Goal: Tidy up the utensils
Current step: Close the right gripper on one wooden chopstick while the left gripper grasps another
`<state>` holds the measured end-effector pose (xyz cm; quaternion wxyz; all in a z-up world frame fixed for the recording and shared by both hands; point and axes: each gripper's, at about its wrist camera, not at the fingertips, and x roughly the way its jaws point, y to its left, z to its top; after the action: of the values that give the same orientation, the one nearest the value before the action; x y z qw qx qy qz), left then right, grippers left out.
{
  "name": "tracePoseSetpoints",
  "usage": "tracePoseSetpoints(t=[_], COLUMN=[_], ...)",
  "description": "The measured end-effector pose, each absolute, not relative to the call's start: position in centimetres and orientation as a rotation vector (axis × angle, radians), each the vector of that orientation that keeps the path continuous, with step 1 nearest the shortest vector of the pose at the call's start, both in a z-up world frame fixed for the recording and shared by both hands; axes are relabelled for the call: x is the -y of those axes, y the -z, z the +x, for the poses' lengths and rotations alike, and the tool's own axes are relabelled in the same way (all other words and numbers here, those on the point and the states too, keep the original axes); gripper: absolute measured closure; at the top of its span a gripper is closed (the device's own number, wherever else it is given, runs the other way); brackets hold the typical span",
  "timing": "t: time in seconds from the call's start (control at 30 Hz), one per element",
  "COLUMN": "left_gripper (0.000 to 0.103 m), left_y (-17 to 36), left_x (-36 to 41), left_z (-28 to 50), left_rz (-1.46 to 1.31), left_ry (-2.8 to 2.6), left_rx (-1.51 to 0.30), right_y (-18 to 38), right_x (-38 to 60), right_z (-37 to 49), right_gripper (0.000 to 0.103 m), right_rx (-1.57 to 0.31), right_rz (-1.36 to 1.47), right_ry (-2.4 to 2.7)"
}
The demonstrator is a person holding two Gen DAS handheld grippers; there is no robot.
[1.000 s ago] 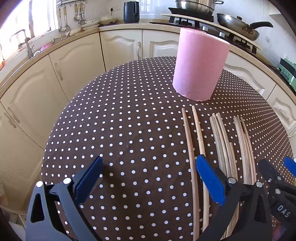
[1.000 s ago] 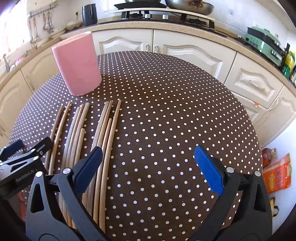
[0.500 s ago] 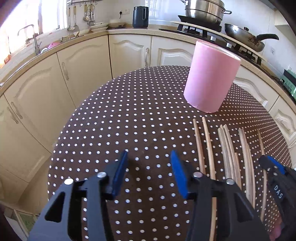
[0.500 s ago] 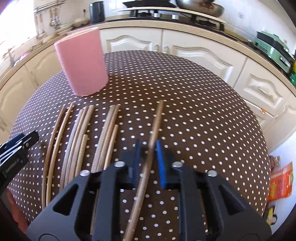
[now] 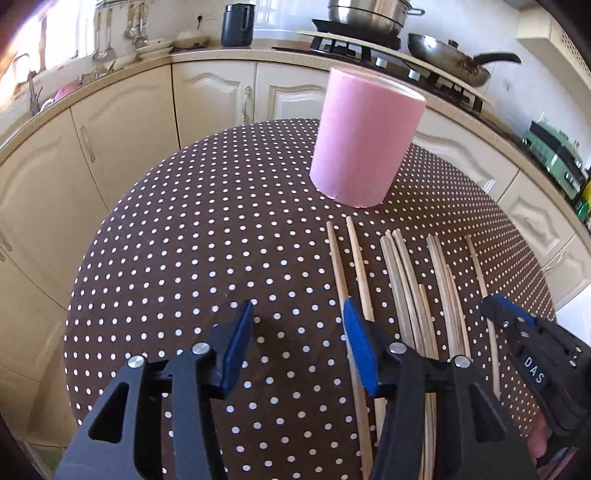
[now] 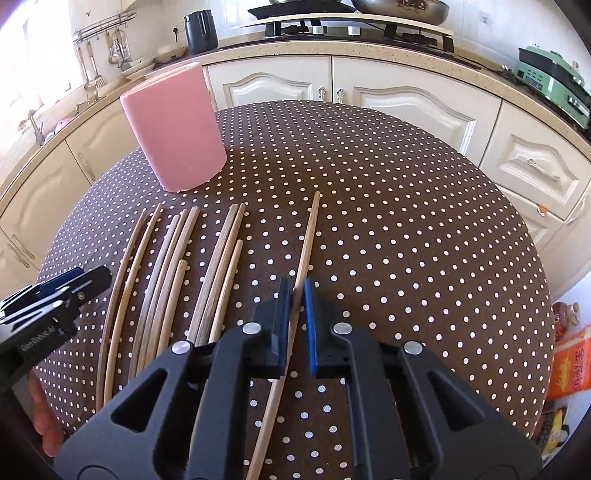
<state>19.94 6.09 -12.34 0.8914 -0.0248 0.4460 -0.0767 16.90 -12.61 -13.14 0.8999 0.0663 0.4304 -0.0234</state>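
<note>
Several wooden chopsticks (image 6: 166, 280) lie side by side on the dotted brown table (image 6: 406, 229), in front of a pink cylindrical holder (image 6: 173, 125). My right gripper (image 6: 297, 291) is shut on one chopstick (image 6: 308, 236), held apart to the right of the row. My left gripper (image 5: 297, 317) is partly open and empty, just left of the leftmost chopsticks (image 5: 338, 266). The holder (image 5: 364, 136) stands beyond them. The right gripper shows at the right edge of the left wrist view (image 5: 517, 325).
Cream kitchen cabinets (image 6: 406, 103) curve around the table's far side. A stove with pans (image 5: 388, 33) and a black kettle (image 6: 201, 29) stand on the counter. A green appliance (image 6: 550, 85) is at the right. Bags lie on the floor (image 6: 569, 365).
My right gripper closed on one chopstick and drew it right, away from the row. My left gripper narrowed from wide open to partly open and rose a little.
</note>
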Motion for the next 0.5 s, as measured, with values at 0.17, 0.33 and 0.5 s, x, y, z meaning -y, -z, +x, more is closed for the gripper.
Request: tracePoseSetpoints(t=[0.17,0.33,0.5], left_gripper=[0.051,0.048,0.047], left_y=[12.3,12.3,12.5], left_x=[-5.4,-4.3,-3.4], left_z=[20.2,20.6,20.9], left_rz=[-0.016,0.027,0.056], left_ry=[0.14,0.119,0.031], left_rx=[-0.931,-0.942,-0.931], right_y=[13.2,13.1,12.9], right_x=[13.4,14.3,15.0], right_z=[16.8,16.7,16.5], right_gripper=[0.094,0.094,0.095], right_rx=[-0.89,-0.887,-0.887], right_rz=[0.158,0.185,0.197], right_ry=[0.037,0.023,0.005])
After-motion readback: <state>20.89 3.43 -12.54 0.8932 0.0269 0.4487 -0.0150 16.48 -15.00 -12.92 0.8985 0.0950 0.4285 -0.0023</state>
